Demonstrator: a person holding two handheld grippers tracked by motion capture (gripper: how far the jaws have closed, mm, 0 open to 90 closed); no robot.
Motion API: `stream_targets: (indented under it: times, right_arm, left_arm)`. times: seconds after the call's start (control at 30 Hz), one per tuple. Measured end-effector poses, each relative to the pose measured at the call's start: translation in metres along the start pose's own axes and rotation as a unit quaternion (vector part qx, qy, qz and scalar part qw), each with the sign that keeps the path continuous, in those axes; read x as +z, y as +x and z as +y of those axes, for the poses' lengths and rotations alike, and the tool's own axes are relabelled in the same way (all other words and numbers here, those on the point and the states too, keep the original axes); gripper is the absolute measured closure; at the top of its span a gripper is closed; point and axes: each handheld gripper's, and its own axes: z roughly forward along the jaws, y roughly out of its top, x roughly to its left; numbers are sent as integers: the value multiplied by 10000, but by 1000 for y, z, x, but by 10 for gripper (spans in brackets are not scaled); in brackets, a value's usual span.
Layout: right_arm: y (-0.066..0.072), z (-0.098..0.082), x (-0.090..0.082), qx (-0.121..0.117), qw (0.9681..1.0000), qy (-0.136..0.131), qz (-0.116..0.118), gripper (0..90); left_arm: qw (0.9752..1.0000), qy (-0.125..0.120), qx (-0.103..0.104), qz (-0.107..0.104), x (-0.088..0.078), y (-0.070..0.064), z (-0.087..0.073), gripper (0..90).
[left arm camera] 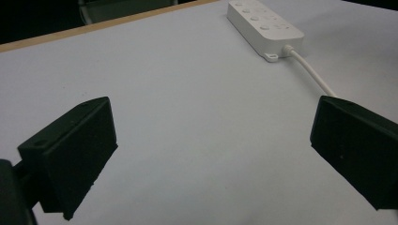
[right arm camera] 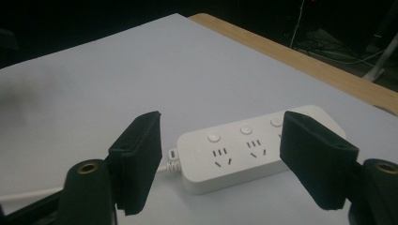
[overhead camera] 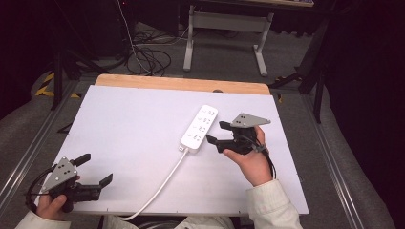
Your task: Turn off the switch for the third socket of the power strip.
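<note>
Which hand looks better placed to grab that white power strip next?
The right, probably. Its tongs stand open right beside the power strip, aimed at it, while the left tongs sit open near the table's front corner, well away.

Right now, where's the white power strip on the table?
In the high view the power strip lies right of centre on the white table, just left of the open right gripper, its cable running to the near edge.

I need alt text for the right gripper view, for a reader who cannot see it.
A white power strip lies on a white table, just beyond the right gripper, whose two black jaws stand open and touch nothing. Its cord leaves at the left.
</note>
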Motion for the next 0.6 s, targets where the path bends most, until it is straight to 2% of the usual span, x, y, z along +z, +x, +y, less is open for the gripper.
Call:
stream_targets:
  times: [0.13,0.33,0.6]
  right_arm:
    - [2,-8,-9,1,10000,10,7,292]
    - [8,-23,-23,-144,9999,-2,22,272]
    - [14,-45,-33,-1,9999,36,109,265]
  left_arm:
    - [10000,31,7,-19,0,0,0,14]
    - [10000,64,35,-6,0,-1,0,14]
    - [10000,58,65,1,0,-1,0,14]
